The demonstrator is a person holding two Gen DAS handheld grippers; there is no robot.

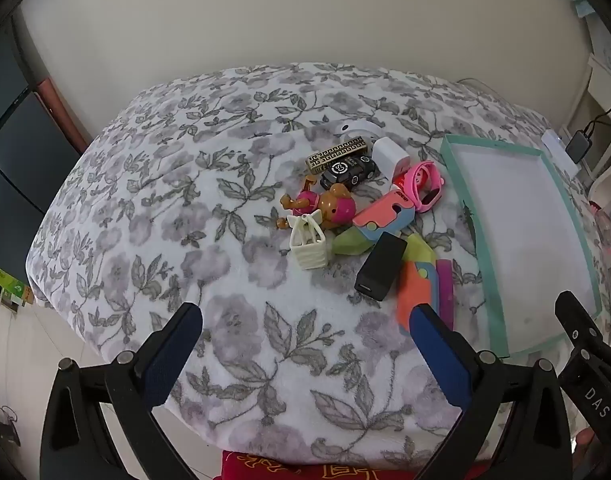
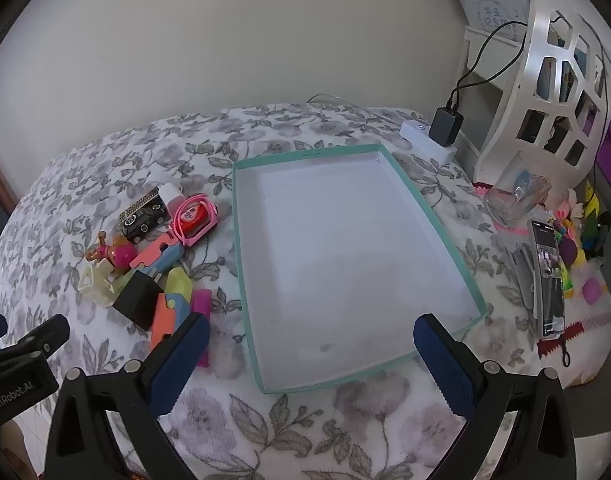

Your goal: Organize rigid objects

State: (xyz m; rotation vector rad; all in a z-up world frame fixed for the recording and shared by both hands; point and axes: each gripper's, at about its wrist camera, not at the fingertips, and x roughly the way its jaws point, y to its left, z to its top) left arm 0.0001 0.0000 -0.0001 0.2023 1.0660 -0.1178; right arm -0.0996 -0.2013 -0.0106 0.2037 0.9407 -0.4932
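Both your grippers hang with jaws spread wide and nothing between them: the left gripper (image 1: 305, 336) over bare blanket just left of the shallow white cardboard tray with the teal rim (image 2: 449, 236), the right gripper (image 2: 311, 344) over that tray's near end.

The rigid objects sit heaped just left of the tray, none inside it yet. From the left:
- one cream plastic basket (image 1: 308, 245)
- one brown-and-magenta toy figure (image 1: 329, 204)
- one black toy car (image 1: 348, 172)
- one black rectangular adapter (image 1: 380, 266)
- one pink strapped watch (image 1: 423, 185)

The pastel folding pieces overlap too much for me to count.

Your risk is the pile: reach for the adapter and you may drag its neighbours off the soft floral blanket (image 1: 145, 208).
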